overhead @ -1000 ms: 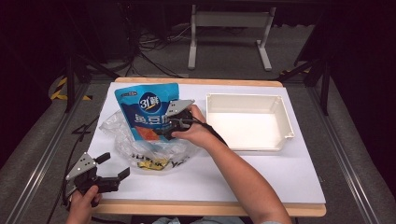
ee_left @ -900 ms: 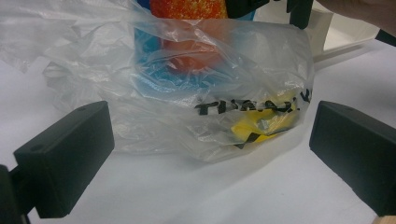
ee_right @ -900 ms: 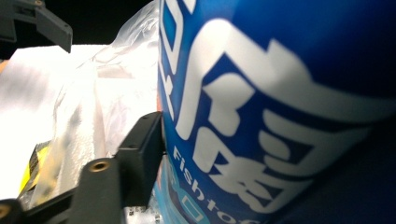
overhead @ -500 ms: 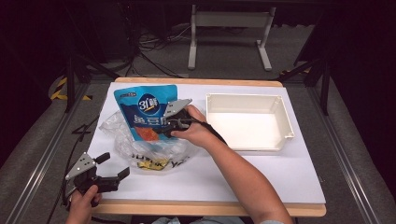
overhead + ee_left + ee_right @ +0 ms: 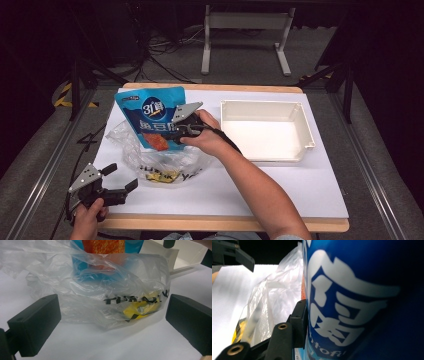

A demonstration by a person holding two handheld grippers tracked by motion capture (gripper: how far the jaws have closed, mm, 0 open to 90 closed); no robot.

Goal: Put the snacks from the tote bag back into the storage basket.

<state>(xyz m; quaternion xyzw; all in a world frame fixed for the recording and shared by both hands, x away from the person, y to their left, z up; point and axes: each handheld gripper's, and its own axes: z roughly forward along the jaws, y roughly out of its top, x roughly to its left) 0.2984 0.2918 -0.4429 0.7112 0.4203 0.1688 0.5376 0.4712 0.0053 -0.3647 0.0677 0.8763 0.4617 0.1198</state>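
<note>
Tool [image 5: 172, 131] newly clamped on pouch [image 5: 150, 111]

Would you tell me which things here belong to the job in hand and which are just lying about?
In the job:
- blue snack pouch, clamped by the right gripper
- clear plastic bag
- white tray

Lying about:
- yellow packet inside the bag
- left gripper, open and idle

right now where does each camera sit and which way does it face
High view: above the person's side, facing forward and down on the table; both forearms, left gripper, right gripper.
Left gripper view: low, between open jaws, facing the plastic bag.
Right gripper view: against the blue pouch, jaws just closed on it.
All share bag and pouch.
</note>
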